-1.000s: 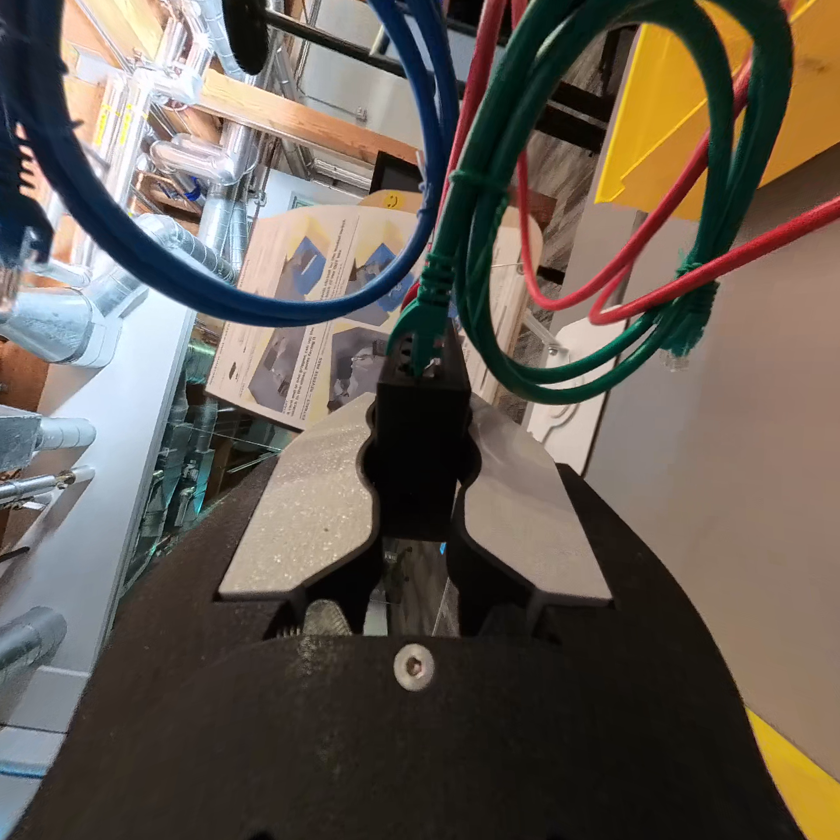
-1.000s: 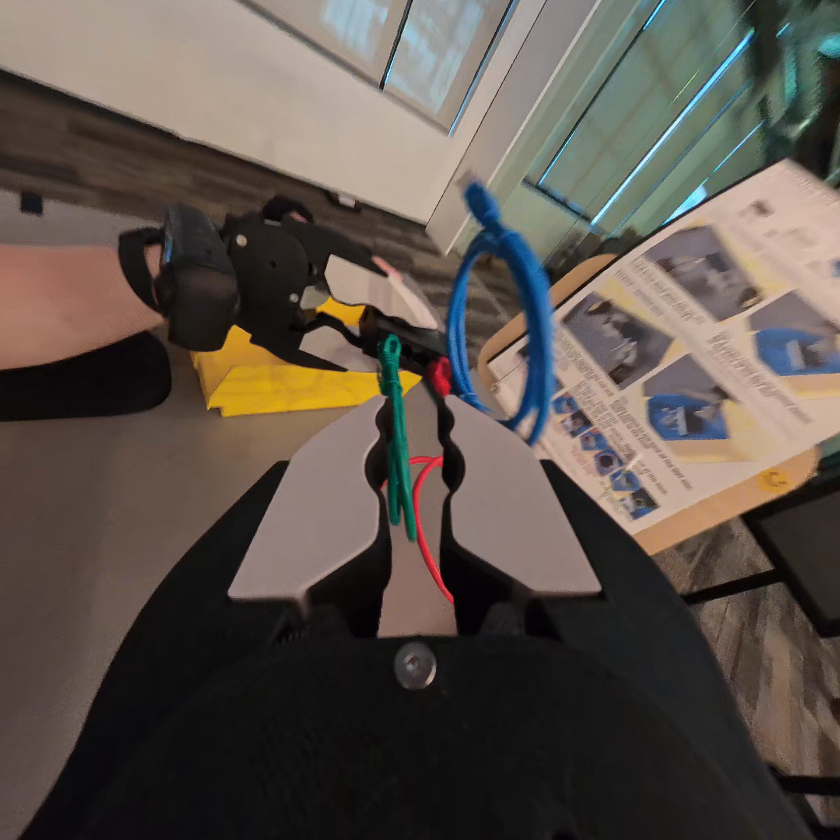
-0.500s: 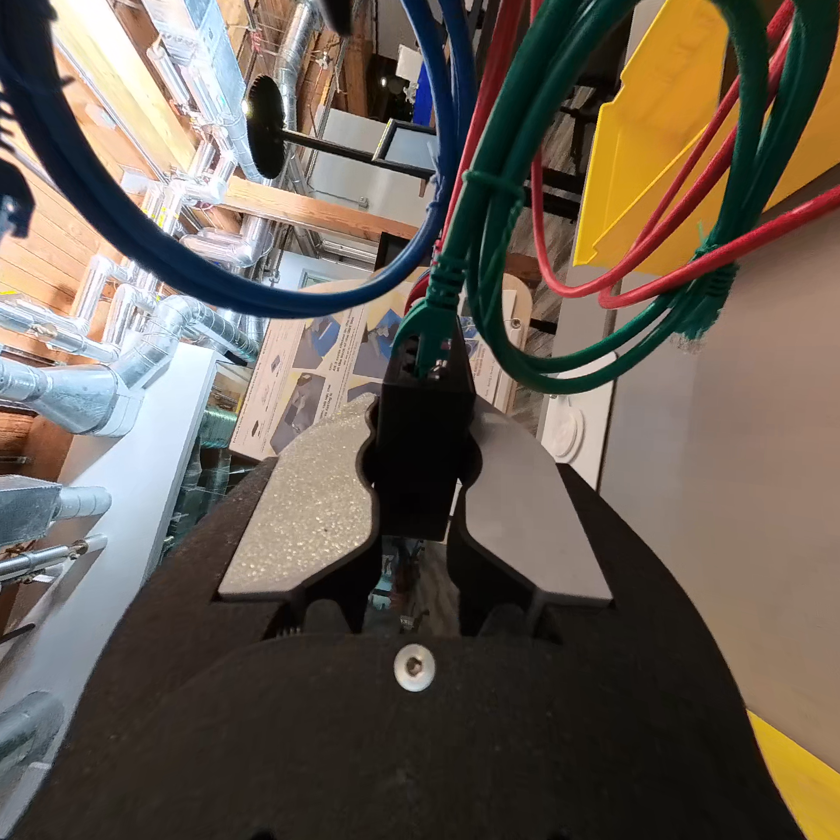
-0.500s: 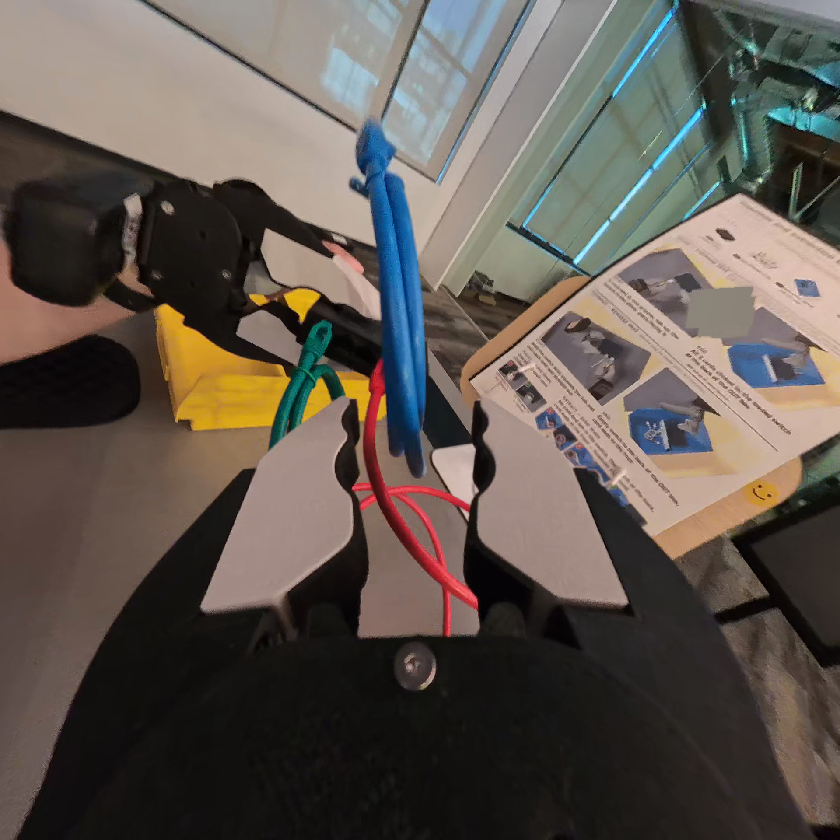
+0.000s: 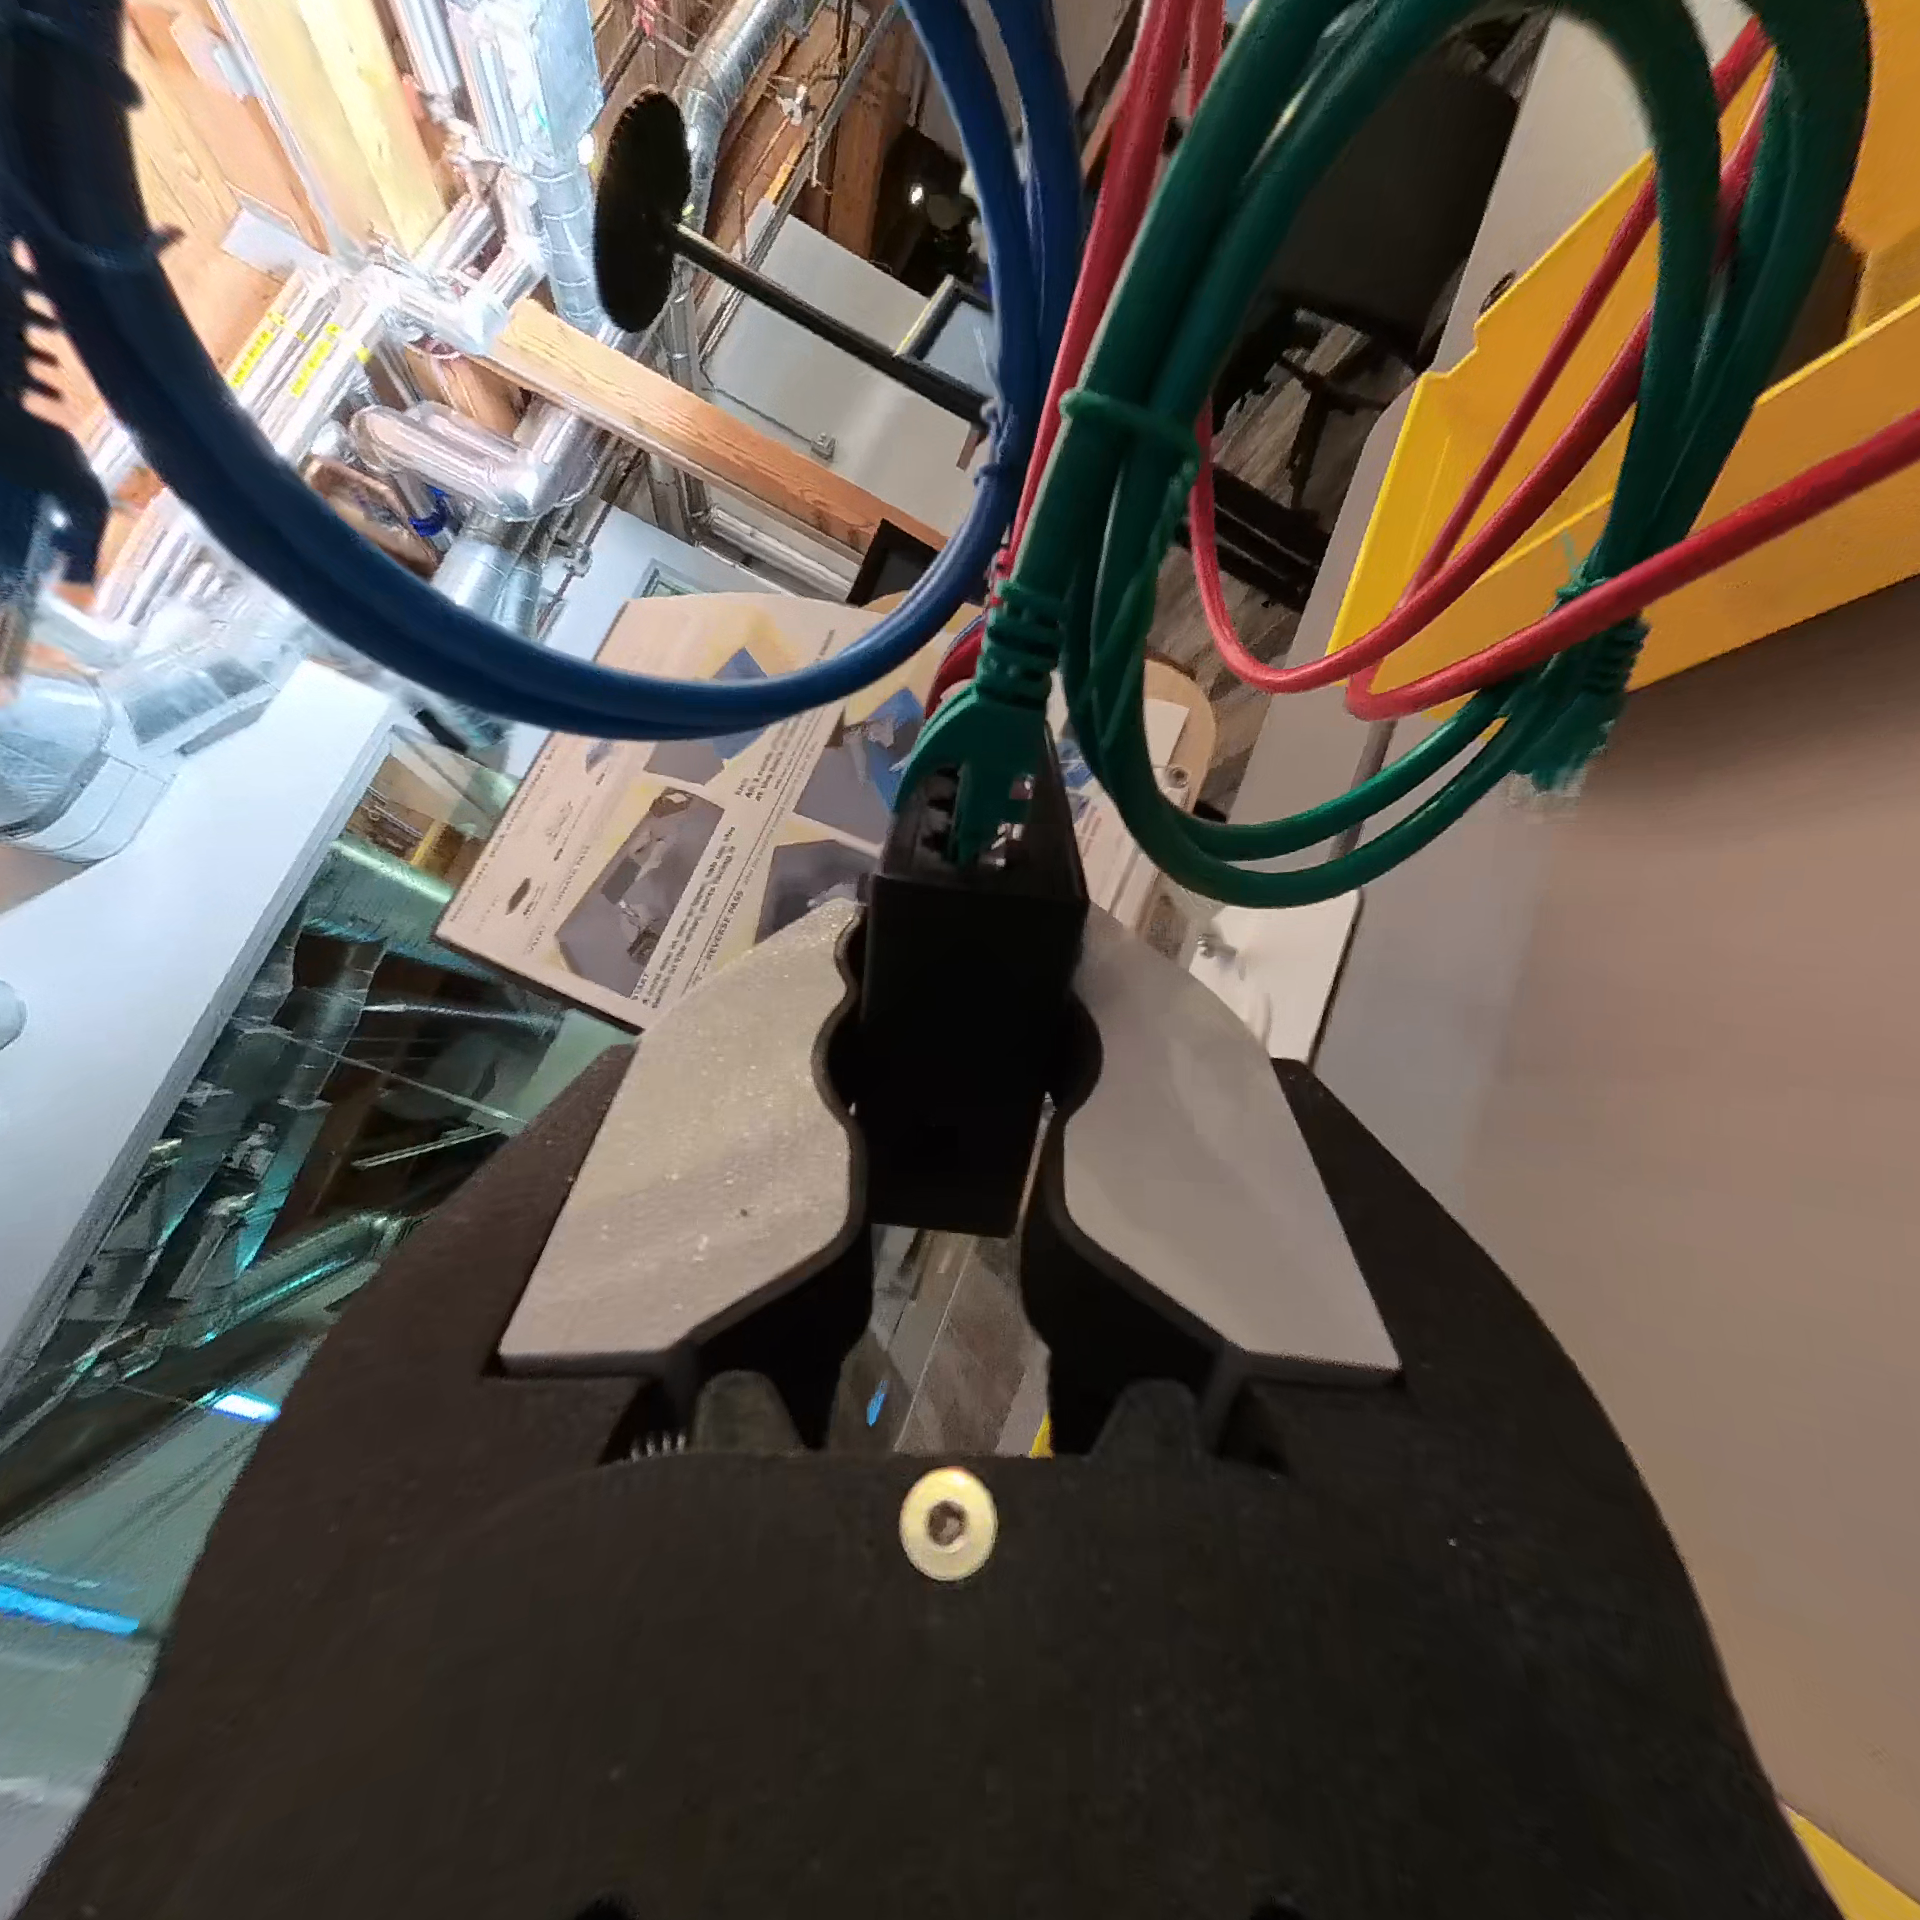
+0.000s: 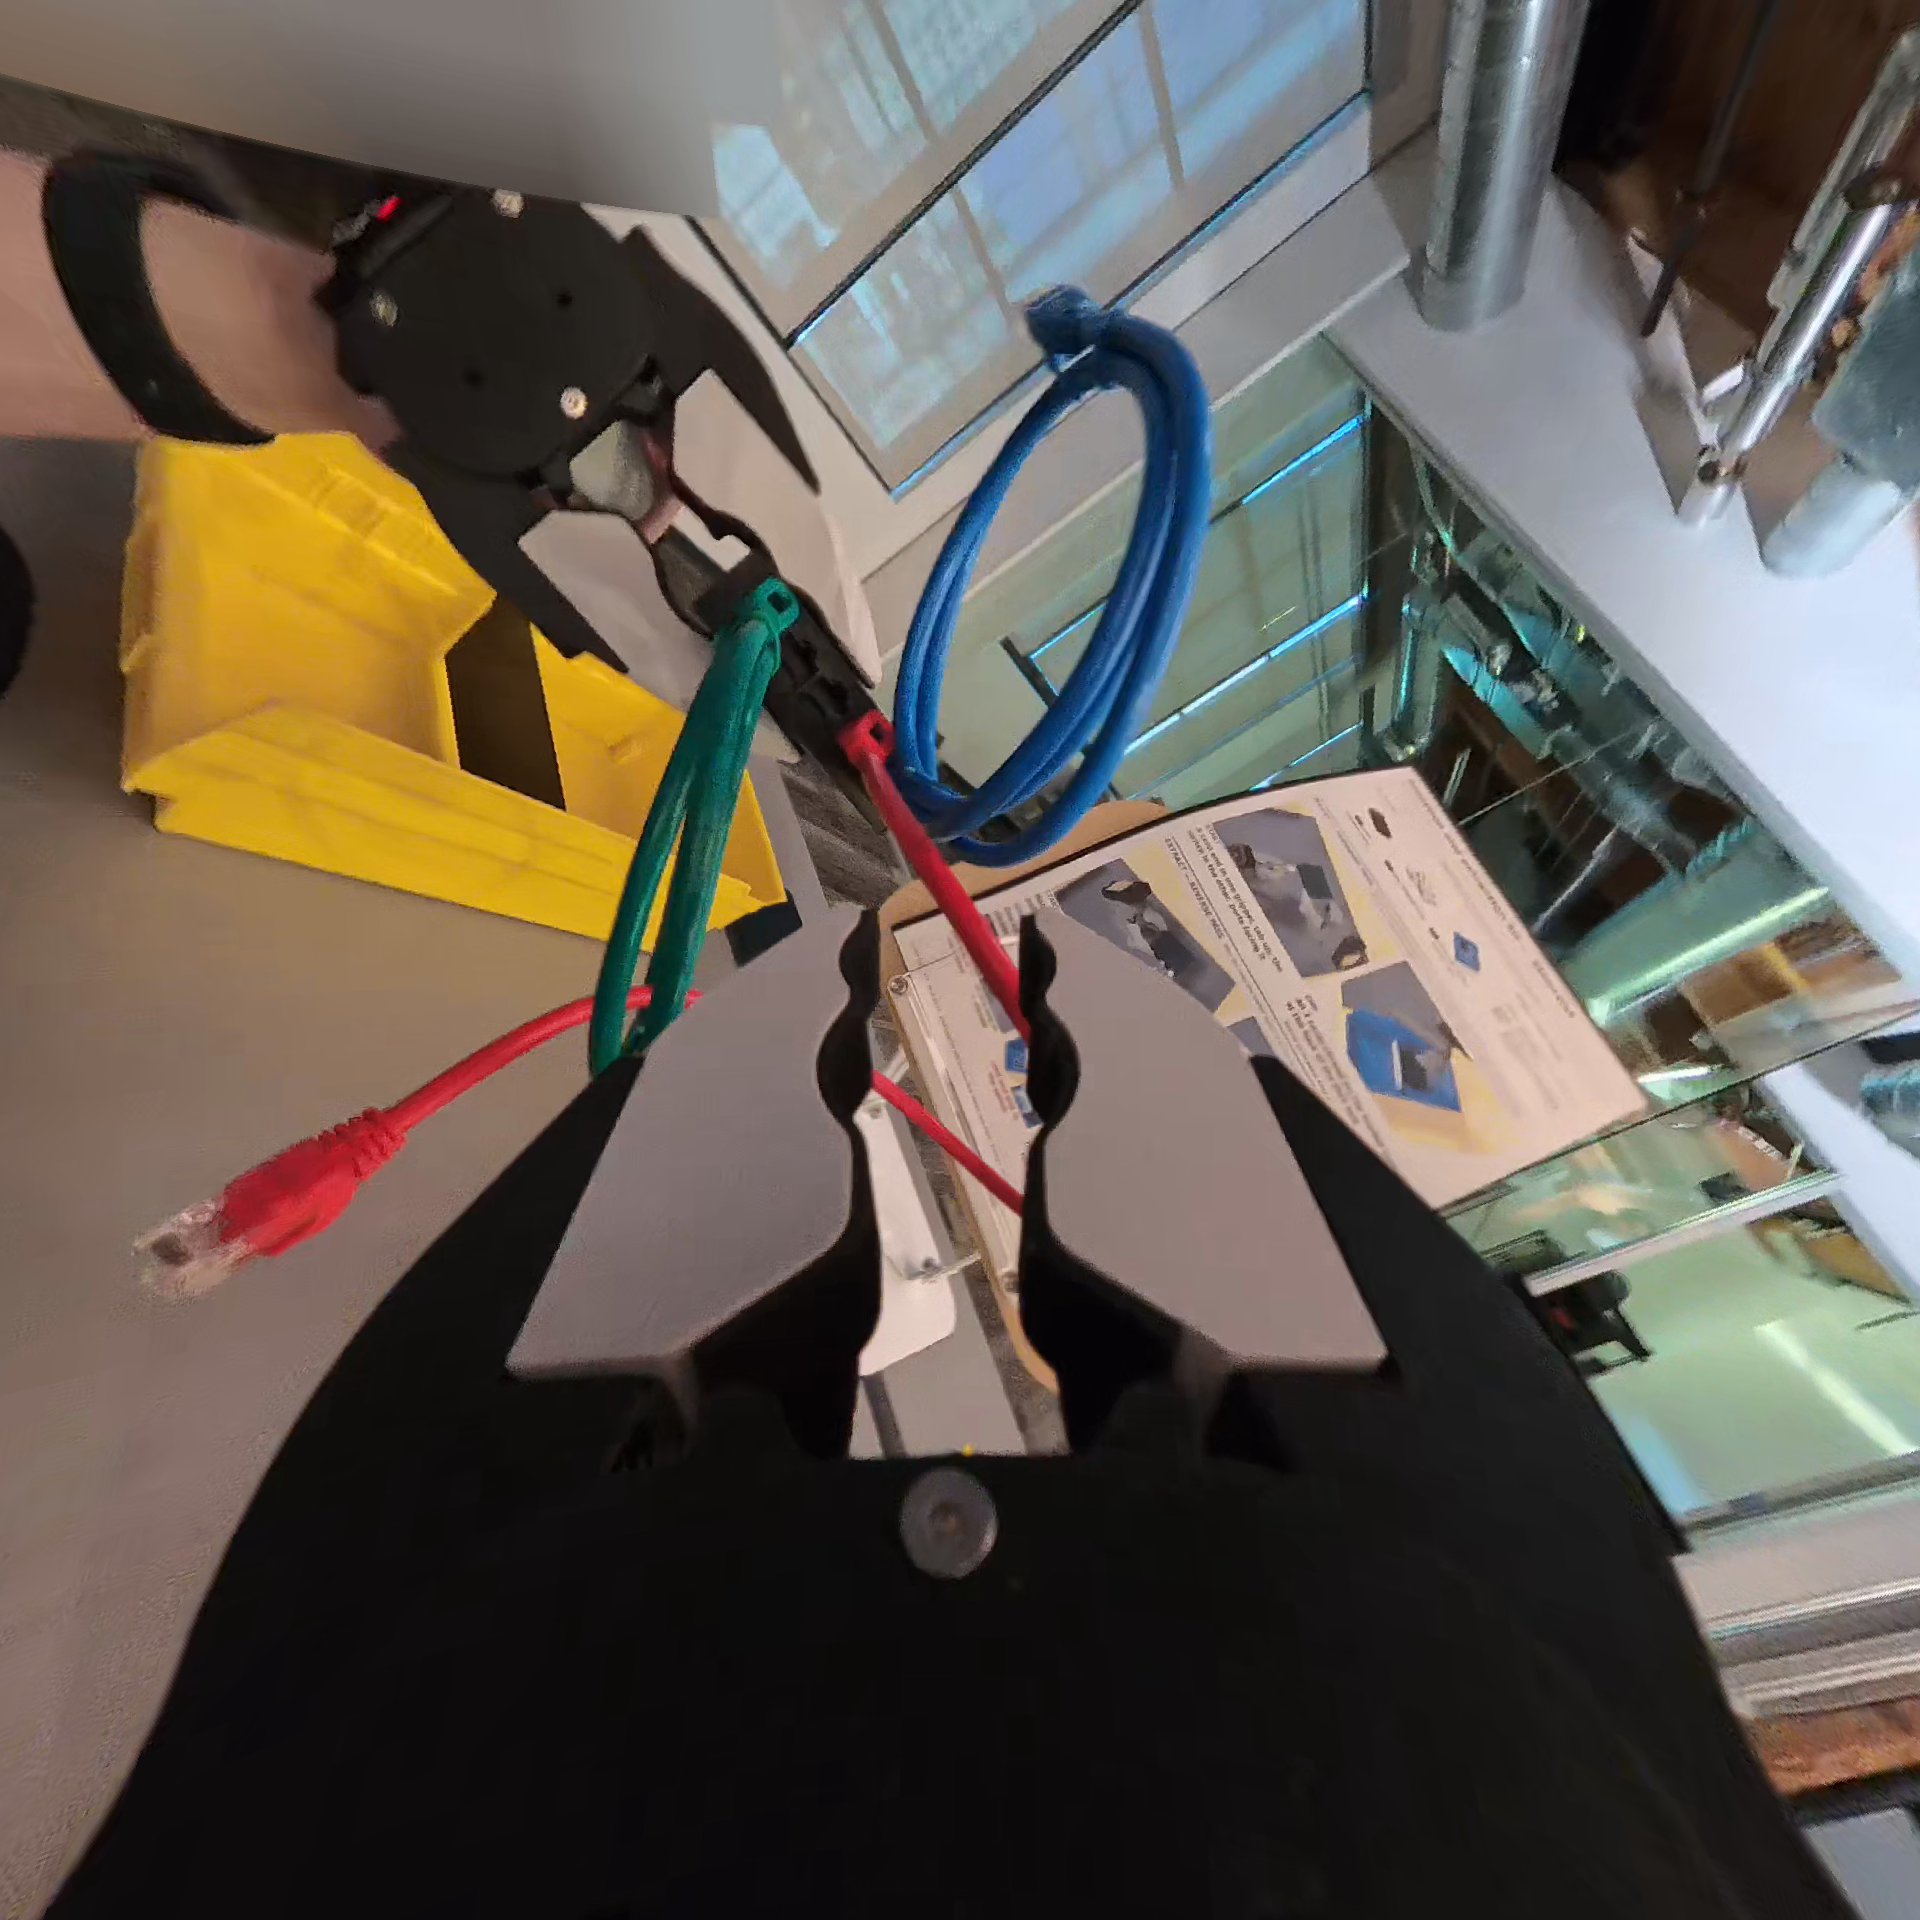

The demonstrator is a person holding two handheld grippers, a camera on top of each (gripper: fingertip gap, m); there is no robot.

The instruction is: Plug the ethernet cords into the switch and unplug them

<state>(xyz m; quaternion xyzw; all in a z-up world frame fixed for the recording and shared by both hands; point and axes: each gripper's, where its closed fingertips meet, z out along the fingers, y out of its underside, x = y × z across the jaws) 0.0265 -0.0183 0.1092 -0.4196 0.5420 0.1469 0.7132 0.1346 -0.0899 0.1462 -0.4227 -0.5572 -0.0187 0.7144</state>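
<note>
Since a second ago right tongs swing off the green cord, jaws apart and empty; left tongs clamp the light, rigid switch aloft, limp cords best gripped at stiff plug boots.

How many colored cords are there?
3. The green cord and red cord hang from the switch; the blue cord loops beside them.

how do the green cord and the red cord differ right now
The green cord is a tied bundle of loops; the red cord runs mostly as a loose single strand. Green's far end hangs in the air, while red's far plug lies on the table. Both have one end plugged into the switch.
</note>
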